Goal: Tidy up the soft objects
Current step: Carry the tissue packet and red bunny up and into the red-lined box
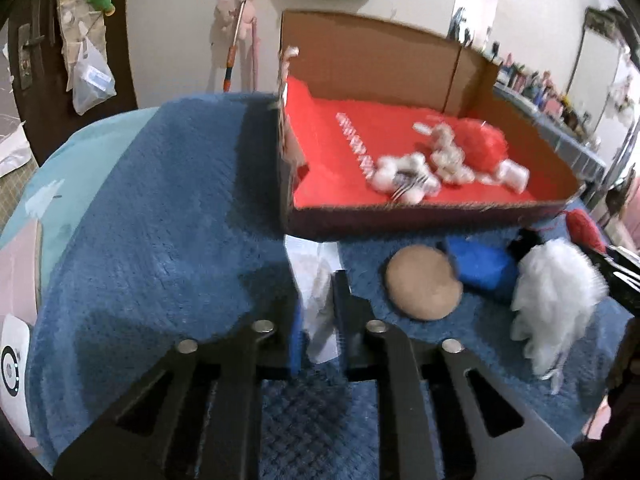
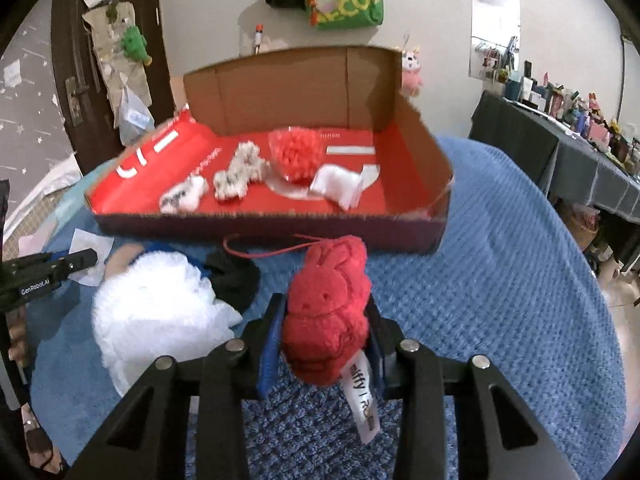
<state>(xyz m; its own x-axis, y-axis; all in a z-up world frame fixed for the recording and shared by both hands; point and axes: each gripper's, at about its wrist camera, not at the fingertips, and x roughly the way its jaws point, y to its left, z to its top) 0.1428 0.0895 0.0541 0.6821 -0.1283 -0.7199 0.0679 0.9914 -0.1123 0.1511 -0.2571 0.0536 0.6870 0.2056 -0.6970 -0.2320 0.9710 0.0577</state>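
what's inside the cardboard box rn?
Cardboard box holds a red mesh pouf, two white-patterned soft toys and a clear white packet. Red lining beneath them is partly covered.

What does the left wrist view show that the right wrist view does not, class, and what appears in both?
Only the left wrist view shows the left gripper shut on a thin white packet, and a round tan pad in full.

Only the right wrist view shows the right gripper shut on a fuzzy red rabbit toy with its white label.

Both show the red-lined cardboard box, the fluffy white mesh puff and the blue knitted blanket.
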